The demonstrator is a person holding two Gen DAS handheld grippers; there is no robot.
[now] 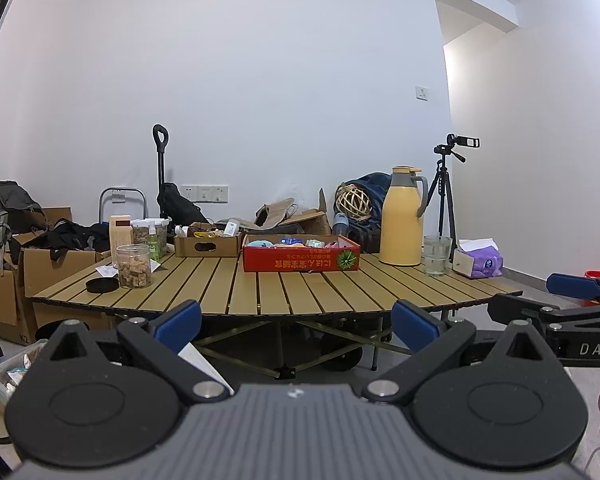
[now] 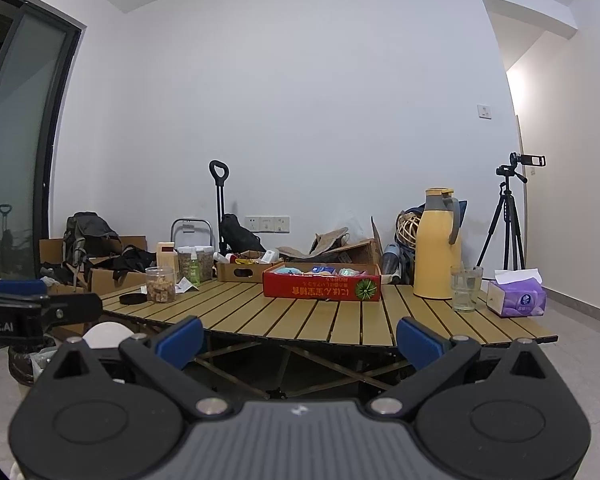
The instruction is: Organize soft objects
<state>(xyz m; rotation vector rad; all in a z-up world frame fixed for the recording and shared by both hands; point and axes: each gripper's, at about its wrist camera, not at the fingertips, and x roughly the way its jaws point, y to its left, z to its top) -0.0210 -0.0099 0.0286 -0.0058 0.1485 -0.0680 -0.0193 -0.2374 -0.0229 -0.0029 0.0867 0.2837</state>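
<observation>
Two grippers are held side by side in front of the near edge of one slatted wooden table [image 1: 284, 292], both level and pointing at it. Left gripper [image 1: 296, 322]: its two blue-padded fingers [image 1: 180, 322] stand wide apart with nothing between them. Right gripper [image 2: 298, 338]: likewise spread wide and empty; in the left wrist view it appears at the right edge. One red cardboard box [image 1: 300, 260] sits straight ahead of both claws, well beyond the fingertips, near the middle of the tabletop; it contains the soft objects [image 1: 292, 242], a mix of blue, orange, green and pink pieces whose exact count cannot be read at this range. One smaller brown cardboard box [image 1: 208, 244] stands behind and left of the red one. Ahead and left of the left claw stand one clear jar [image 1: 134, 266] of brown chunks and one black lid [image 1: 102, 285] lying flat beside it, apart from the jar. Ahead and right stand one yellow thermos jug [image 1: 400, 216], one drinking glass [image 1: 436, 255] just beside it, and one purple tissue pack [image 1: 478, 260] at the table's right corner. One tripod [image 1: 446, 192] with a camera stands on the floor behind the glass. Nothing is touching either claw.
</observation>
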